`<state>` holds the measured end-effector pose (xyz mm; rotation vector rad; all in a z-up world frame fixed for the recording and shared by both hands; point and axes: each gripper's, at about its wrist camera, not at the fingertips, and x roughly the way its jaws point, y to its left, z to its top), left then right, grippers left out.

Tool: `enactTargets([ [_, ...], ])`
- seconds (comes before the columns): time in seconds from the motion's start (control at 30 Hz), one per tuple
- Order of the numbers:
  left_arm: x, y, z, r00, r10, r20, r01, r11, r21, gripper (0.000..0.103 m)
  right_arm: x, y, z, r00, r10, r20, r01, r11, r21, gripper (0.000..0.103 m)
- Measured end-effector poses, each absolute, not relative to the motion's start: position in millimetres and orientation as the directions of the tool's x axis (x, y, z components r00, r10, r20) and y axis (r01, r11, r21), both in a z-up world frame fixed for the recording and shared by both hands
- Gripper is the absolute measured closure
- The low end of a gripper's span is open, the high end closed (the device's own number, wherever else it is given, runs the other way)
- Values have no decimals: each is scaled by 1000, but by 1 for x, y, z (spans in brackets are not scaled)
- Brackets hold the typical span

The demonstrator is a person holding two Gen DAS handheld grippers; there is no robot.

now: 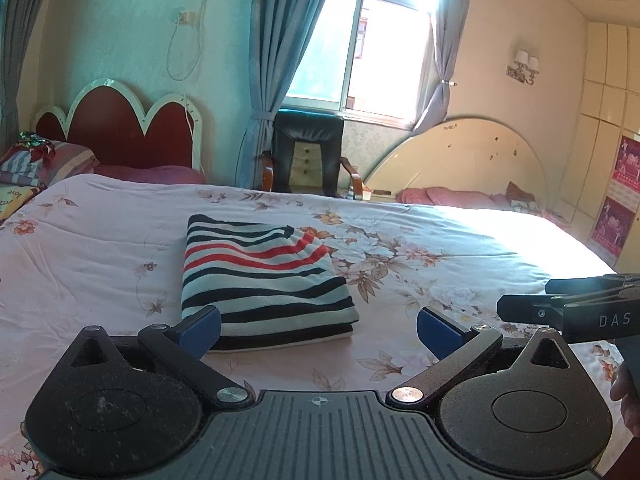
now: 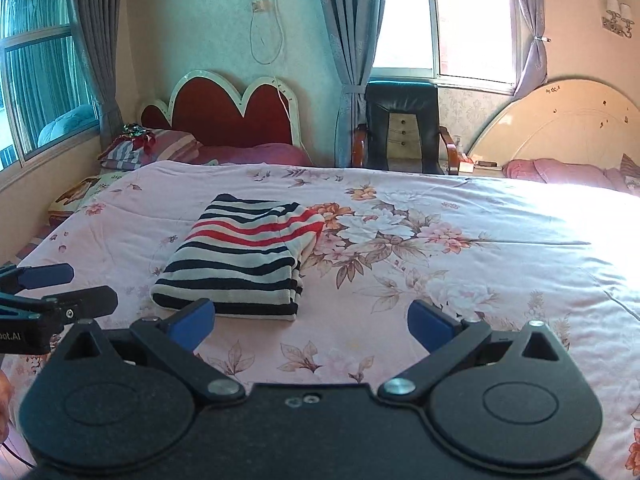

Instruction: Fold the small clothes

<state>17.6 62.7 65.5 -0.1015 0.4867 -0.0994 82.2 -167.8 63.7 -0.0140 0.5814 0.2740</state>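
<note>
A striped garment (image 1: pixel 264 276), white with black and red stripes, lies folded in a neat rectangle on the pink floral bedspread (image 1: pixel 100 248). It also shows in the right wrist view (image 2: pixel 244 256). My left gripper (image 1: pixel 318 330) is open and empty, held just short of the garment's near edge. My right gripper (image 2: pixel 310 326) is open and empty, a little to the right of the garment's near edge. The right gripper also shows at the right edge of the left wrist view (image 1: pixel 568 308), and the left gripper at the left edge of the right wrist view (image 2: pixel 60 292).
The bedspread (image 2: pixel 460 264) stretches wide to the right, sunlit at the far right. Beyond it stand a red headboard (image 1: pixel 120 128), a black armchair (image 1: pixel 308 152), a cream headboard (image 1: pixel 460 160) and pillows (image 1: pixel 44 160) at the far left.
</note>
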Motion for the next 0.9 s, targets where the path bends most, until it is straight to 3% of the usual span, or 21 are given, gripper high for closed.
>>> enactTargets([
  [0.9,-18,58,73,889,-121,-443,93,992,-84,0,40,-165,61,849,183,-496,-191,981,34,1],
])
